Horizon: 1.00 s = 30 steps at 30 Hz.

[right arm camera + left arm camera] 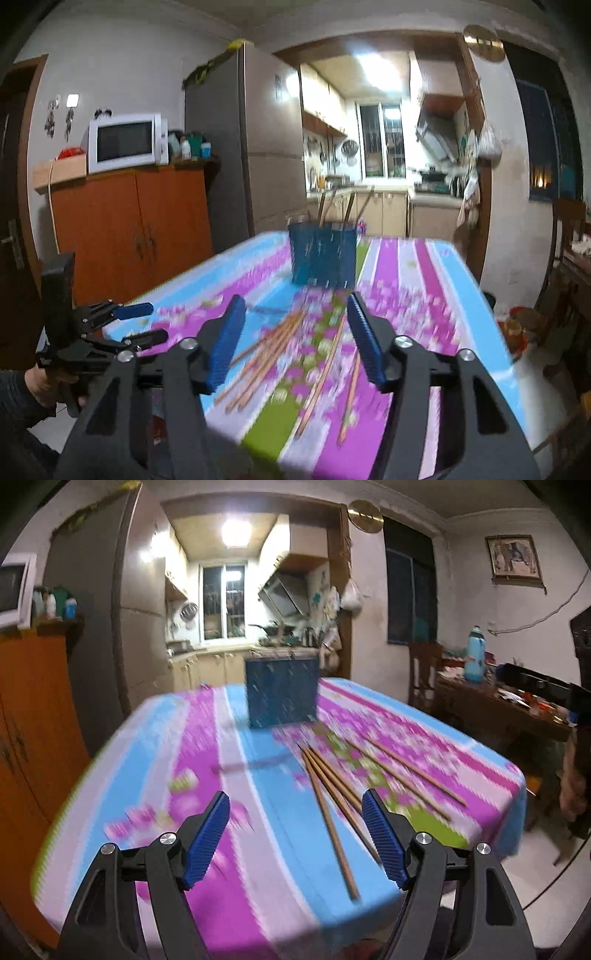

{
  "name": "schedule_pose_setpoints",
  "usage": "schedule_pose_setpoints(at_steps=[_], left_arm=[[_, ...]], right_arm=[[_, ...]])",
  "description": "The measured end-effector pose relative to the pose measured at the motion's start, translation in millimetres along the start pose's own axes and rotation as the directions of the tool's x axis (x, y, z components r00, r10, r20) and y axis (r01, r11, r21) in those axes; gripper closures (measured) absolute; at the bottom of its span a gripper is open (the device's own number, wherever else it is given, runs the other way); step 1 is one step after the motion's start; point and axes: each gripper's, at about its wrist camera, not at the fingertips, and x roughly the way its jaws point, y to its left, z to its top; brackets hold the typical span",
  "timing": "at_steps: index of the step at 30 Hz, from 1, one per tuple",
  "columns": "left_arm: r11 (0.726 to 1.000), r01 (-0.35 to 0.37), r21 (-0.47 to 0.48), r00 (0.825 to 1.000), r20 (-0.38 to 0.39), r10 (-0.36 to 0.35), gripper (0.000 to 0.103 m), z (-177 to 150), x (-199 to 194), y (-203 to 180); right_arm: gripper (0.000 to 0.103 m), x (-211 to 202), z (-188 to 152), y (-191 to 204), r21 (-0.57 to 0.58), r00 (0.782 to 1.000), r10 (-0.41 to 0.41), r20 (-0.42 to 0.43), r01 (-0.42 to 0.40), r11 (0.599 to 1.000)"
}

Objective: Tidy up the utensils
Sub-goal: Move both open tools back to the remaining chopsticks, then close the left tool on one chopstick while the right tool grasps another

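- The table point(258, 849) carries a striped cloth in pink, light blue, white and green; both views show it blurred.
- A dark blue utensil holder point(282, 692) stands upright near the far end of the table. In the right wrist view, several chopsticks stand in it, their ends rising above its rim.
- The left gripper point(295, 805) hangs above the near part of the table. Its jaws stand wide apart, and nothing is pressed between the blue ribbed pads point(207, 838).
- The right gripper point(295, 306) hangs above the near edge of the table, to the right of the left gripper. Its jaws stand apart with no object clamped between them; loose chopsticks show on the cloth below the gap.
- A hand point(48, 384) in a dark sleeve holds the left gripper's grip at the lower left of the right wrist view.
- The loose chopsticks point(332, 797) lie flat on the cloth between the grippers and the utensil holder. One bundle lies fanned from a common point; two more chopsticks point(406, 771) lie just to its right, apart from it.
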Motion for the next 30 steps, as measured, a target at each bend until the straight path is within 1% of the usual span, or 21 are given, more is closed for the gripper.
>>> schedule_pose_setpoints(at_steps=[1, 3, 4, 5, 6, 7, 9, 10, 11, 12, 13, 16, 20, 21, 23, 24, 26, 30], left_arm=[[1.000, 0.004, 0.002, 1.000, -0.003, -0.004, 0.030, -8.0, 0.8, -3.1], [1.000, 0.025, -0.002, 1.000, -0.016, -0.025, 0.041, -24.8, 3.9, -10.2], [1.000, 0.026, 0.004, 0.999, -0.021, -0.026, 0.043, -30.4, 6.2, -14.0], [1.000, 0.025, 0.017, 0.999, -0.023, -0.025, 0.049, -37.3, 7.6, -19.6], [0.999, 0.020, 0.031, 1.000, -0.021, -0.019, 0.052, -43.8, 8.8, -25.5], [0.999, 0.010, 0.040, 1.000, -0.019, -0.010, 0.053, -47.6, 10.0, -28.8], [0.999, 0.007, 0.045, 1.000, -0.019, -0.006, 0.061, -54.0, 13.3, -33.0], [0.999, 0.006, 0.047, 1.000, -0.021, -0.005, 0.063, -56.8, 14.0, -34.0], [0.999, 0.004, 0.049, 1.000, -0.025, -0.003, 0.066, -59.5, 15.6, -36.0], [0.999, 0.000, 0.055, 1.000, -0.027, 0.002, 0.072, -61.2, 17.4, -37.9], [0.998, -0.005, 0.058, 1.000, -0.028, 0.006, 0.074, -62.8, 18.6, -38.9], [0.998, -0.018, 0.062, 0.999, -0.035, 0.020, 0.078, -65.9, 24.2, -39.6], [0.997, -0.031, 0.066, 0.999, -0.028, 0.032, 0.082, -67.9, 27.3, -40.5], [0.997, -0.033, 0.069, 0.999, -0.025, 0.035, 0.085, -68.2, 27.4, -41.5], [0.997, -0.036, 0.070, 0.999, -0.022, 0.038, 0.086, -68.6, 27.8, -42.4], [0.997, -0.040, 0.070, 0.999, -0.021, 0.042, 0.090, -68.1, 27.8, -42.9], [0.997, -0.045, 0.066, 0.999, -0.022, 0.046, 0.094, -67.8, 28.1, -42.5], [0.997, -0.046, 0.068, 0.999, -0.023, 0.048, 0.094, -68.3, 28.0, -42.2]], right_arm=[[0.050, 1.4, -7.4, 0.7, 0.013, 1.000, 0.001, -0.014, -0.001, 1.000], [0.050, 2.9, -24.0, 2.8, 0.044, 0.999, 0.006, -0.038, -0.004, 0.999], [0.050, 4.2, -30.9, 3.8, 0.053, 0.999, 0.002, -0.047, 0.001, 0.999], [0.050, 3.1, -35.7, 5.5, 0.054, 0.999, -0.003, -0.050, 0.006, 0.999], [0.051, 2.5, -40.9, 7.2, 0.052, 0.999, -0.013, -0.053, 0.016, 0.999], [0.053, 2.4, -45.4, 8.5, 0.051, 0.998, -0.021, -0.057, 0.023, 0.998], [0.056, 2.6, -53.5, 9.8, 0.054, 0.997, -0.028, -0.066, 0.032, 0.998], [0.059, 3.1, -58.1, 10.9, 0.053, 0.997, -0.032, -0.071, 0.036, 0.998], [0.061, 3.9, -62.8, 11.8, 0.049, 0.996, -0.040, -0.077, 0.043, 0.998], [0.065, 3.6, -67.5, 9.4, 0.047, 0.996, -0.043, -0.083, 0.047, 0.998], [0.068, 4.9, -71.1, 8.8, 0.048, 0.995, -0.044, -0.091, 0.049, 0.998], [0.074, 9.8, -84.4, 8.9, 0.047, 0.992, -0.047, -0.116, 0.053, 0.997], [0.078, 18.0, -98.7, 13.4, 0.035, 0.989, -0.042, -0.145, 0.048, 0.998], [0.080, 20.8, -101.4, 15.4, 0.024, 0.987, -0.048, -0.150, 0.052, 0.998], [0.082, 26.4, -105.8, 16.5, 0.024, 0.986, -0.056, -0.158, 0.060, 0.998], [0.084, 28.5, -106.5, 17.0, 0.029, 0.986, -0.055, -0.158, 0.060, 0.998], [0.086, 34.3, -106.1, 22.3, 0.037, 0.987, -0.040, -0.158, 0.046, 0.998], [0.087, 48.8, -107.8, 42.7, 0.029, 0.986, 0.006, -0.167, -0.001, 1.000]])
